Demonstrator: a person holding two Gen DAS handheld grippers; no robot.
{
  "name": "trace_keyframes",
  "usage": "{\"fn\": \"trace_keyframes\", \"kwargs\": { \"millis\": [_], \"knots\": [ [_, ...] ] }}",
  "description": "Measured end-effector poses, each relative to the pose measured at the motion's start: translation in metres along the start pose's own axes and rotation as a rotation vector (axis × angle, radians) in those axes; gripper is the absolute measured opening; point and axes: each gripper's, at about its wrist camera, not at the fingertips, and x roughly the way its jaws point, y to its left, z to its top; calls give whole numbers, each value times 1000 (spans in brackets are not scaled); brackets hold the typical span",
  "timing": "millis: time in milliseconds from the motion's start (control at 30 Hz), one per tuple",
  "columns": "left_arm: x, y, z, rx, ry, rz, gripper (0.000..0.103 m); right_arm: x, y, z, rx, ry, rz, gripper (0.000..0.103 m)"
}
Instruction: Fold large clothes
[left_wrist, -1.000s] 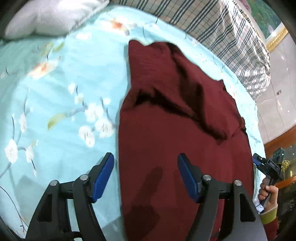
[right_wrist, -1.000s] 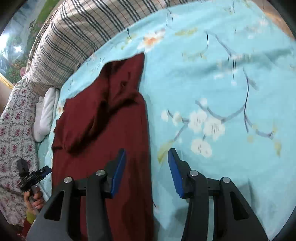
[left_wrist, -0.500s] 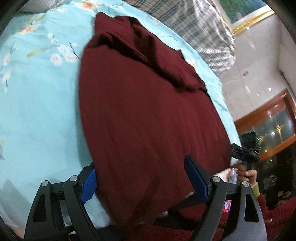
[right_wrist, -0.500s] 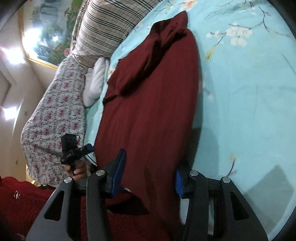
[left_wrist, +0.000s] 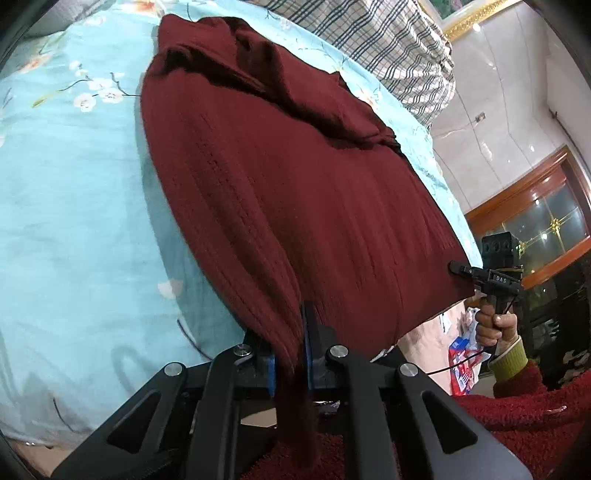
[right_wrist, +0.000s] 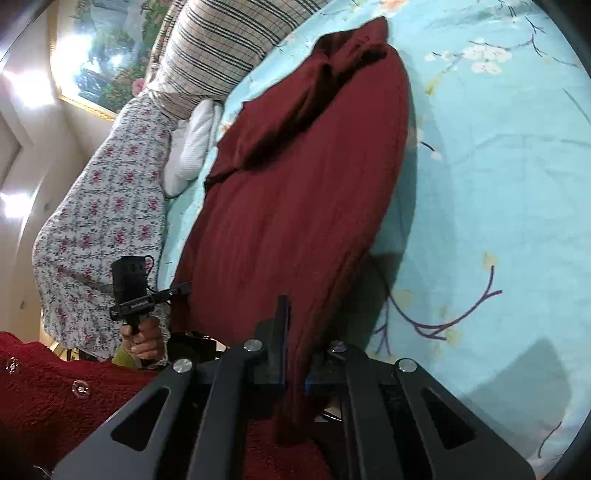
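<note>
bed (left_wrist: 74, 206): blue floral sheet | on it: maroon garment (left_wrist: 295, 192), plaid quilt (right_wrist: 218, 48), white pillow (right_wrist: 192, 147)

sweater (left_wrist: 295, 192) hem bunched, perhaps hiding tongs' pads (left_wrist: 306, 343)

Black gripper (left_wrist: 290, 354) linkages—silver screws (blue pads).

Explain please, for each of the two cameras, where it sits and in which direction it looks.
Left wrist: on the left gripper, looking up the bed along the maroon sweater; the right gripper and right hand show.
Right wrist: on the right gripper, looking the same way; the left hand and left gripper show.
Shared: sweater, floral sheet, plaid pillow, red sleeves.
</note>
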Motion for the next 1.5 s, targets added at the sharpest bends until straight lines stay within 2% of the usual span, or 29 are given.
{"fn": "trace_keyframes", "kwargs": {
  "millis": [167, 300, 433, 667, 867, 1033, 1200, 1333, 1500],
  "knots": [
    [-11, 5, 3, -31, -51, -10, 5, -3, 4, 1, -14, -18, 33, 6],
    [-38, 0, 17, -56, -155, -84, 5, -15, 13, 12, -11, -87, 117, 5],
    [-62, -9, 37, -50, -246, -107, 3, -26, 34, 29, -53, -138, 165, 5],
    [-82, -17, 92, -31, -376, -94, 3, -38, 56, 88, -102, -238, 207, 5],
    [-80, -1, 164, -59, -446, -33, 3, -24, 53, 159, -79, -284, 183, 5],
    [-50, 32, 230, -153, -444, -2, 3, 12, 33, 225, -22, -278, 86, 5],
    [14, 91, 284, -288, -381, 48, 3, 64, -13, 275, 79, -226, -88, 5],
    [50, 119, 292, -339, -321, 75, 3, 101, -46, 285, 139, -151, -169, 6],
    [48, 126, 282, -359, -326, 2, 6, 100, -58, 282, 161, -166, -118, 7]
  ]
}}
